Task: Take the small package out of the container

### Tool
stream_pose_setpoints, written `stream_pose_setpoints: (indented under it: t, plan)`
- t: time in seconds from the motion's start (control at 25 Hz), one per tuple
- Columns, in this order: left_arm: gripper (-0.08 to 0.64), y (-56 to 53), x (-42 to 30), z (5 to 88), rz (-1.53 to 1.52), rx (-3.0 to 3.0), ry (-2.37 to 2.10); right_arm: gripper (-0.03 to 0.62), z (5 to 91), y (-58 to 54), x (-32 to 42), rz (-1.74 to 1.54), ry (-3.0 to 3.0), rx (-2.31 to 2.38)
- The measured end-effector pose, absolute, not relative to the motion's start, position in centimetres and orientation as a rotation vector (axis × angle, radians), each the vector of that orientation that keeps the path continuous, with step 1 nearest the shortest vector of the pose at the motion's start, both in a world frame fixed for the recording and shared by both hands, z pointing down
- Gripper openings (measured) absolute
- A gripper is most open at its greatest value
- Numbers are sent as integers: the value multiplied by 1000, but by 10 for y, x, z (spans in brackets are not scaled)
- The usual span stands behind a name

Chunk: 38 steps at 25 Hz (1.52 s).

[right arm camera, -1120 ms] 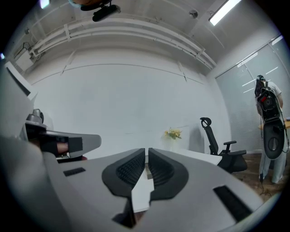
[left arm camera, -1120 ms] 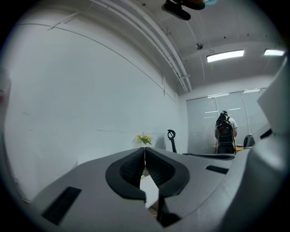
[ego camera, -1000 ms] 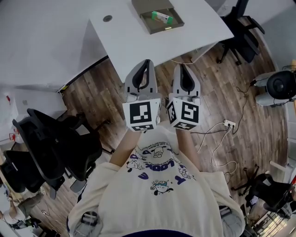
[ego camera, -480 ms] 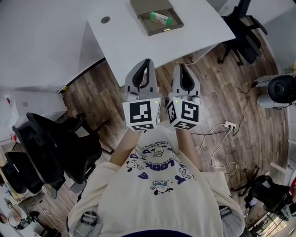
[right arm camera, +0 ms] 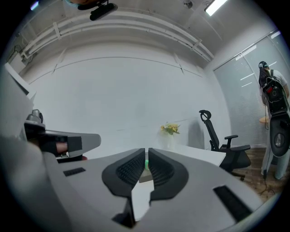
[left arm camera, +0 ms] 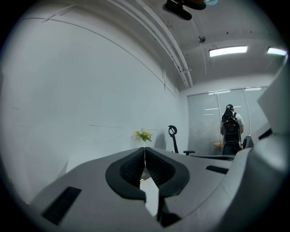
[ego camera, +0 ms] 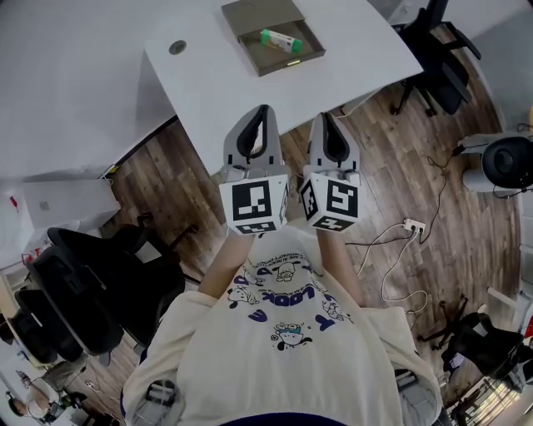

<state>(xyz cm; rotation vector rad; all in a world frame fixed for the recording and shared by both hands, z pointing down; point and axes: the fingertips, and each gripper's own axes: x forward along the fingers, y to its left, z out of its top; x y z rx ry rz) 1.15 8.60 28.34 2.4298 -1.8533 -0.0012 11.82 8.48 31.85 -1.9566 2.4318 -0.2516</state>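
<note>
The left tongs (ego camera: 264, 110) and right tongs (ego camera: 323, 118) are both closed and empty (held side by side) near the table (ego camera: 208, 91). On it, the small package (ego camera: 280, 39) lies in the container (ego camera: 250, 14).

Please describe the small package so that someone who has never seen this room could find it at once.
Find the big white table in front of the person. On its far side lies a flat brown container, open on top. The package is the only thing inside it: small, oblong, green and white against the brown.

Bare table (ego camera: 225, 91) lies open up to the low-walled container (ego camera: 287, 61).
</note>
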Motion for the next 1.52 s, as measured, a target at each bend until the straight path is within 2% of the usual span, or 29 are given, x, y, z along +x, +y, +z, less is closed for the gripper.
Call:
stream_pose_setpoints:
  t: [1.0, 1.52]
  plan:
    - [14, -77, -2, 290, 31, 2391, -1832, 40, 326, -74, 106, -308, 2488, -1971]
    - [14, -115, -16, 316, 53, 2323, -1819, 40, 350, -107, 97, -372, 2522, -1989]
